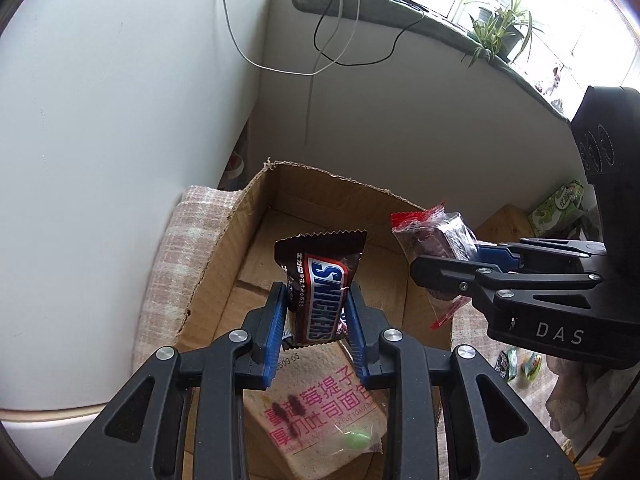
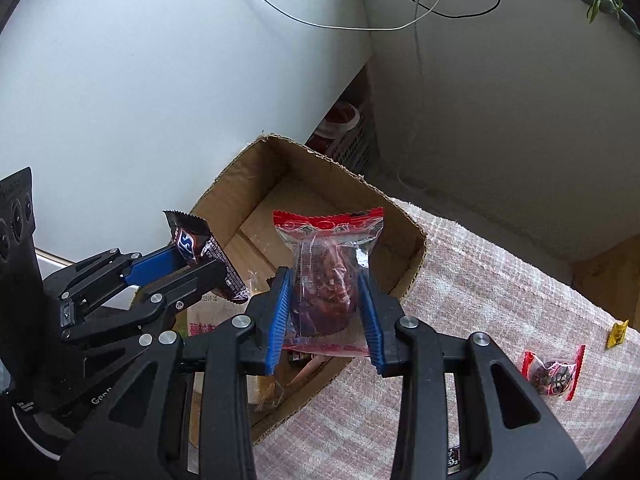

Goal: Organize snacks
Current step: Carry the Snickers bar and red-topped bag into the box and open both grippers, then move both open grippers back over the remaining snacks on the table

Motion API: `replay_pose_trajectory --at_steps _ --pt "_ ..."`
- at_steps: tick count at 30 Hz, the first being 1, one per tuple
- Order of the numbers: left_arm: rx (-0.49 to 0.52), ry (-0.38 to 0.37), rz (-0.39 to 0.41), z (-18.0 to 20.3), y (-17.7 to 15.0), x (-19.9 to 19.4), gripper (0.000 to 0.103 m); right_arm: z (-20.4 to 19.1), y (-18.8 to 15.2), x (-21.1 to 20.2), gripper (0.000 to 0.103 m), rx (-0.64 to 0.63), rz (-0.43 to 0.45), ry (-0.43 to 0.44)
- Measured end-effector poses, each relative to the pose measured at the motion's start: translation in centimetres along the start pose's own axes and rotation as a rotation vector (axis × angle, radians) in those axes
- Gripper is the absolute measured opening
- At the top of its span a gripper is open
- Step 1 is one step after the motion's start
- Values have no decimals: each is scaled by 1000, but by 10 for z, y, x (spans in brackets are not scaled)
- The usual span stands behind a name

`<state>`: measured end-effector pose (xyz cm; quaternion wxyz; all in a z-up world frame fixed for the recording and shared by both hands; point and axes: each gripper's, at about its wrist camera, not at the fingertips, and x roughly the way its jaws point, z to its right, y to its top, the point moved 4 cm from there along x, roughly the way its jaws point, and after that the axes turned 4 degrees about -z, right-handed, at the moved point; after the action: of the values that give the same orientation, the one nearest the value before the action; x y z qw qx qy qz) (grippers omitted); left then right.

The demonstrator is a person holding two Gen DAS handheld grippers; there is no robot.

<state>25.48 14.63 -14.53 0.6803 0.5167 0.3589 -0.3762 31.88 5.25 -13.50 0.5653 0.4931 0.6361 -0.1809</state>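
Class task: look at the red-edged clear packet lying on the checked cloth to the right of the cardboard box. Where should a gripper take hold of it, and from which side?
Grip the red-edged packet across its bulging middle, coming from above. It lies flat on the checked cloth, so the thin red sealed ends would probably slip or fold, while the lump gives the pads something to press on.

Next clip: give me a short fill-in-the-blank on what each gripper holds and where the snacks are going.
1. The left gripper is shut on a ___ bar.
2. The right gripper holds a clear packet with a ___ top edge.
3. Both snacks hang above an open ___ box.
4. A toast bread pack already lies ___ that box.

Missing words: Snickers; red; cardboard; inside
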Motion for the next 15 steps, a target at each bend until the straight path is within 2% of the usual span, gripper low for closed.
replay_pose_trajectory --at_steps 2,4,5,8,15 --pt "-6 2 -7 -1 0 0 28 0 1 0 38 -3 6 -5" --pt "-8 5 -10 -2 1 0 34 1 0 -7 50 -5 14 3" --pt "-7 1 -10 -1 1 0 35 1 1 -8 52 -8 18 1" --pt "-10 10 -9 -1 0 -1 42 2 1 -11 53 -9 24 5" --pt "-7 22 12 0 -1 -10 43 5 -4 -27 53 1 45 8"
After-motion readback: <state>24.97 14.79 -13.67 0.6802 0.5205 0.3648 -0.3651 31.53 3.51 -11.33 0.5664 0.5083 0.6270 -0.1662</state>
